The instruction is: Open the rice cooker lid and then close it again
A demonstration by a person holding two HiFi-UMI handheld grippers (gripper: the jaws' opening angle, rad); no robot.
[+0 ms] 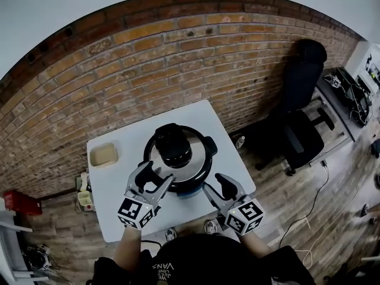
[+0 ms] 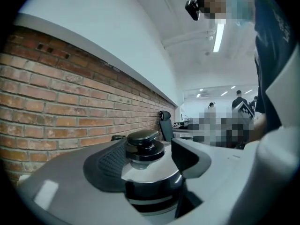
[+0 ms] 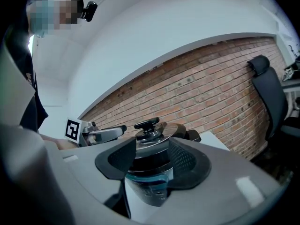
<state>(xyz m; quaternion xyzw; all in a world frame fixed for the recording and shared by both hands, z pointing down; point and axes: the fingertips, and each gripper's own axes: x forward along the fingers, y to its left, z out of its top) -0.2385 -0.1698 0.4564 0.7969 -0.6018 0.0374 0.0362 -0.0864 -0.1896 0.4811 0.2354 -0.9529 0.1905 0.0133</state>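
A round rice cooker (image 1: 199, 159) stands in the middle of a white table (image 1: 110, 192), its silver lid (image 1: 155, 159) down, with a black knob (image 1: 172, 144) on top. My left gripper (image 1: 155, 174) hovers at the cooker's front left with its jaws wide apart and nothing between them. In the left gripper view the knob (image 2: 144, 139) shows between the two dark pads (image 2: 105, 168), untouched. My right gripper (image 1: 215, 184) sits off the cooker's front right, also open and empty. Its own view frames the cooker (image 3: 146, 172) and knob (image 3: 147, 124) a little ahead of the pads (image 3: 187, 163).
A small tan container (image 1: 104, 155) rests near the table's back left corner. A brick wall (image 1: 119, 70) runs behind the table. A black office chair (image 1: 297, 123) and a desk stand to the right, a red box (image 1: 21, 203) on the floor to the left.
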